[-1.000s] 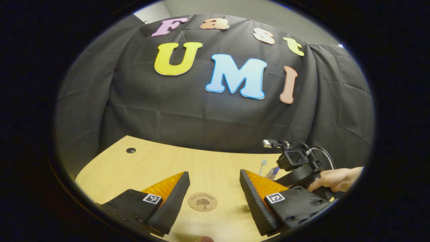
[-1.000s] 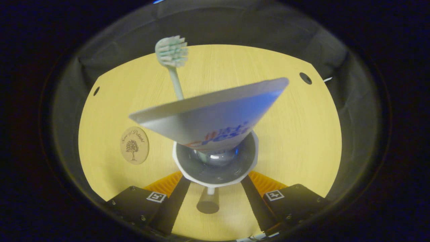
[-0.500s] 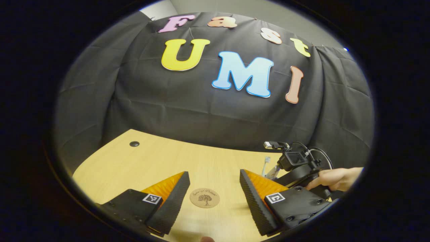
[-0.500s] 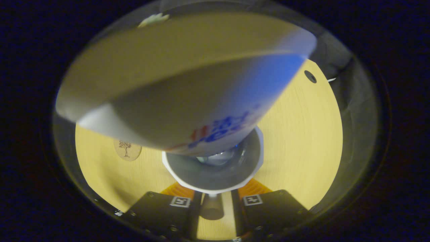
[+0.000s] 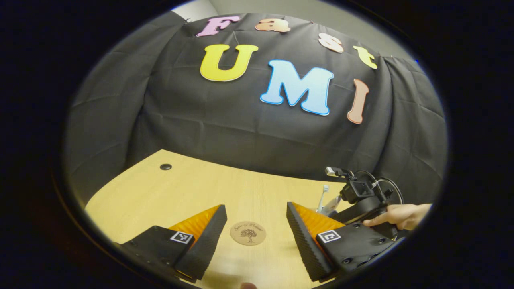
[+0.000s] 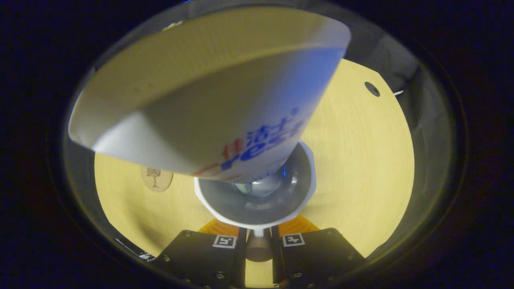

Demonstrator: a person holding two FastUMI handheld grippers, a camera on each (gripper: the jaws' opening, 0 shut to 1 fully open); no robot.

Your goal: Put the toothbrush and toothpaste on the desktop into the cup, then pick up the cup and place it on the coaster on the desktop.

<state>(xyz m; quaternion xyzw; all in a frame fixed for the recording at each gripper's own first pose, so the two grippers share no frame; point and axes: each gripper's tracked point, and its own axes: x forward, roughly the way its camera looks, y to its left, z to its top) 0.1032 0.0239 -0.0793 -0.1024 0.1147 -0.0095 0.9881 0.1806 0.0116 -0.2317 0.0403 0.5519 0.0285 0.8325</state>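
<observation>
The white cup (image 6: 299, 200) stands on the wooden desk, seen from above in the right gripper view. The blue and white toothpaste tube (image 6: 209, 92) leans out of the cup toward the camera. A bit of the toothbrush head (image 6: 172, 26) peeks over the tube. My right gripper (image 6: 258, 237) is shut on the cup's handle (image 6: 257, 247). The round cork coaster (image 6: 156, 176) lies on the desk left of the cup. In the left gripper view the coaster (image 5: 248, 233) sits between the fingers of my open left gripper (image 5: 256, 208), which holds nothing. The toothbrush (image 5: 324, 190) stands at the right.
A hand (image 5: 401, 214) holds the right gripper (image 5: 357, 196) at the desk's right side. The desk has a cable hole at the far left (image 5: 165, 166) and another one (image 6: 372, 88). Black cloth walls the desk's back.
My right gripper has shut on the cup's handle, and the tube now looms much closer to its camera. The left gripper drifted slightly, so the coaster sits a little higher between its fingers.
</observation>
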